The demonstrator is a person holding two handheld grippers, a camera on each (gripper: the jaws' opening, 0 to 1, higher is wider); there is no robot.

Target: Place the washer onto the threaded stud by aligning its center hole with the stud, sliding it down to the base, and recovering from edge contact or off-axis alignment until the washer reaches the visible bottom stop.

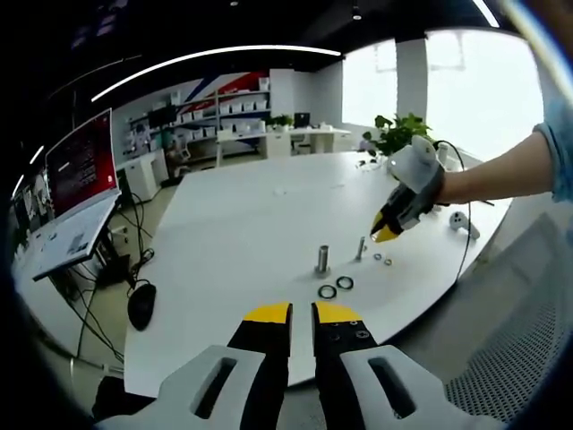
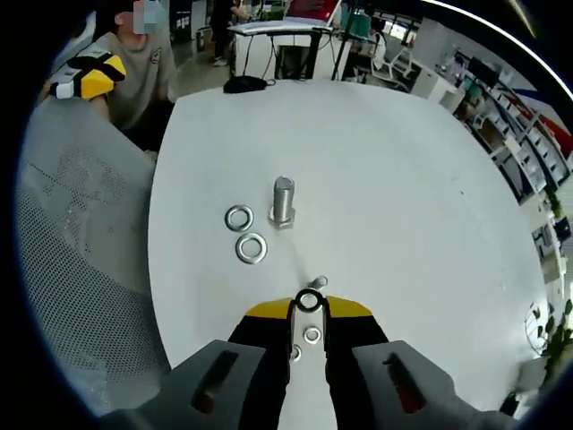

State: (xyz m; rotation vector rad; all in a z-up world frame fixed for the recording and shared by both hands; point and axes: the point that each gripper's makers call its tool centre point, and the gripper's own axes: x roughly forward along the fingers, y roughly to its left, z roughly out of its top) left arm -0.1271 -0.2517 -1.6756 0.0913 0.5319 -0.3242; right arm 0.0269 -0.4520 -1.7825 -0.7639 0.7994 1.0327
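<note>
While your right gripper (image 2: pixel 309 303) hangs over the white table (image 2: pixel 403 179), its yellow-tipped jaws sit narrow with a small dark-centred washer (image 2: pixel 310 300) pinched at the tips. Just past that washer the top of a small threaded stud (image 2: pixel 318 283) pokes up, whether they touch you cannot tell. Between the jaws lower down lies another small washer (image 2: pixel 312 335) on the table. Farther off stands a big hex bolt (image 2: pixel 283 201) upright, two large washers (image 2: pixel 244 233) just beside it, apart from each other. In the left gripper view your left gripper (image 1: pixel 302 313) holds nothing, jaws near closed with a thin gap, back at the table (image 1: pixel 242 224) edge. From there the right gripper (image 1: pixel 387 233) hovers over the small stud (image 1: pixel 361 248), and the large bolt (image 1: pixel 322 260) stands nearer with two dark rings (image 1: pixel 336 288) in front of it
</note>
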